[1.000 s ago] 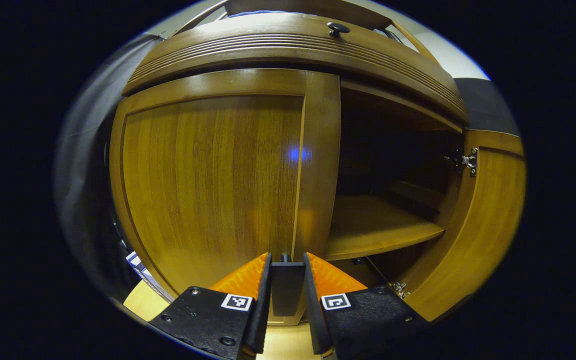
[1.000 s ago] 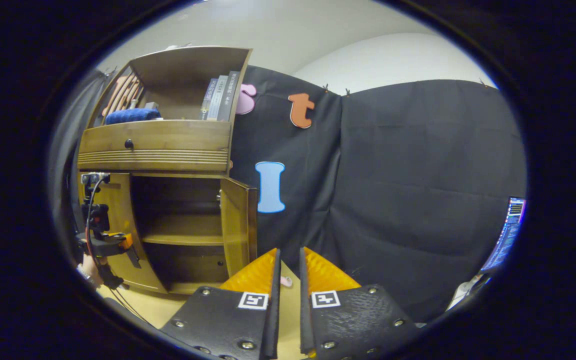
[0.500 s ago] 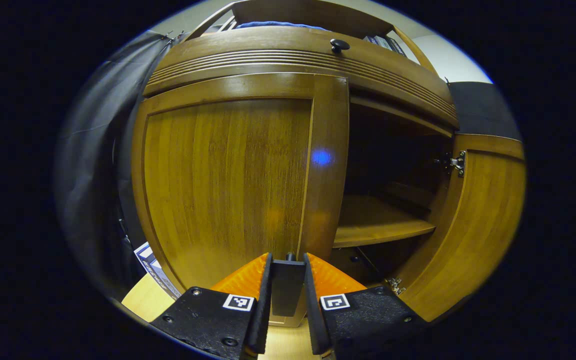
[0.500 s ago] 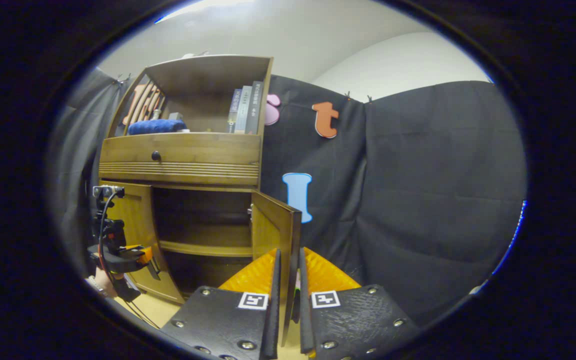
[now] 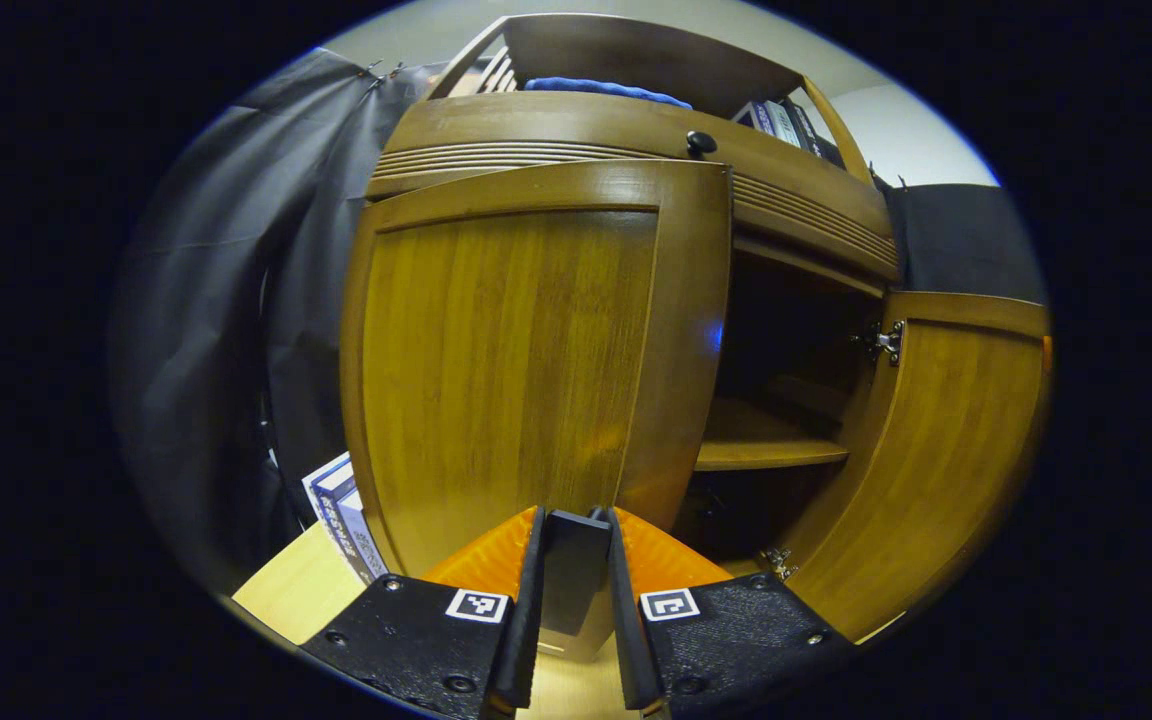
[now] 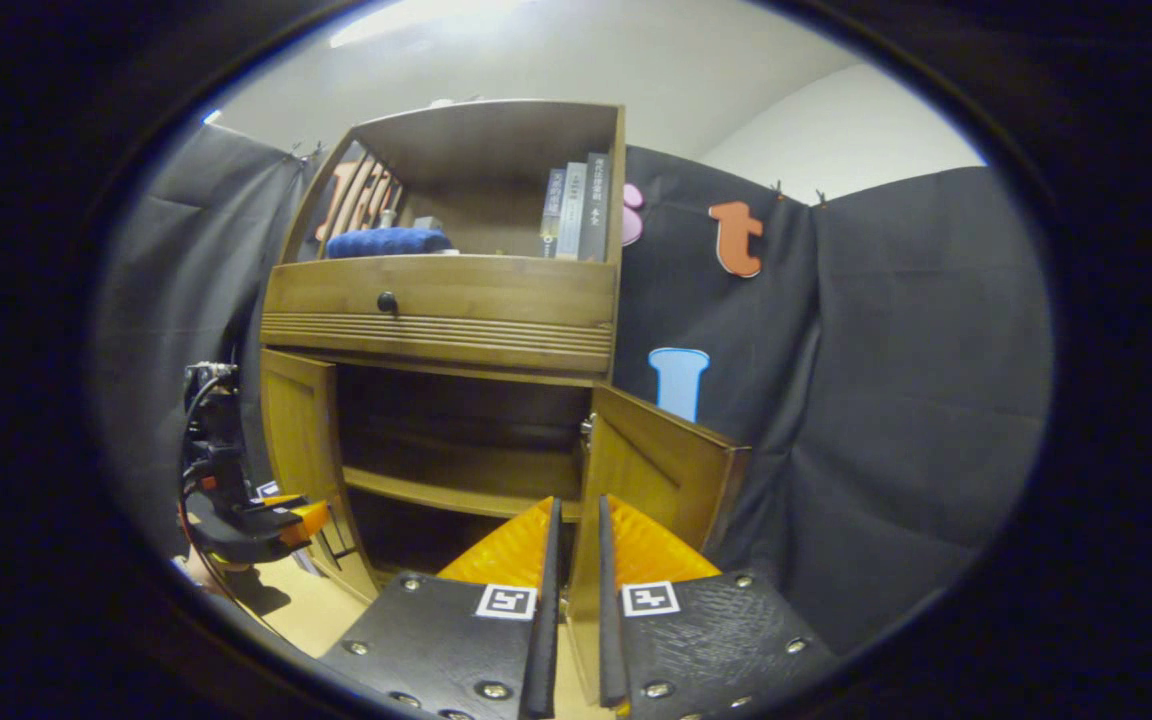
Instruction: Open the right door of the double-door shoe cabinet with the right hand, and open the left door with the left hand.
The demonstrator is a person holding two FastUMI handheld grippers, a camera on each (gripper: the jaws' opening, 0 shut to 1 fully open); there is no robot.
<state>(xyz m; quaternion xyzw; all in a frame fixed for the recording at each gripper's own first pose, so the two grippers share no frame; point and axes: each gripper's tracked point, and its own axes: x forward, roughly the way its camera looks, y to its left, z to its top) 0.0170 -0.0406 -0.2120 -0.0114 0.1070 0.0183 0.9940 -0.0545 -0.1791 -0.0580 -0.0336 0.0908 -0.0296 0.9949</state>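
The wooden shoe cabinet (image 6: 436, 300) stands against the booth wall. Its left door (image 5: 506, 360) is swung partly outward, and my left gripper (image 5: 574, 520) is shut on that door's dark handle (image 5: 574, 575). The right door (image 5: 936, 450) stands wide open, showing the inner shelf (image 5: 766, 450). In the right gripper view the left gripper (image 6: 256, 520) shows at the left door (image 6: 301, 440), with the right door (image 6: 661, 470) ahead. My right gripper (image 6: 576, 510) is shut with only a thin slit between its fingers and nothing held; the right door's lower part shows through the slit.
A drawer with a dark knob (image 5: 701, 142) runs above the doors. A blue cloth (image 6: 386, 242) and books (image 6: 571, 210) fill the top shelf. Boxes (image 5: 336, 500) lean on the light floor (image 5: 286, 600) left of the cabinet.
The left door has swung outward with my left gripper on its handle. The right gripper's view has turned so the cabinet sits nearer the middle; its fingers kept the same slit.
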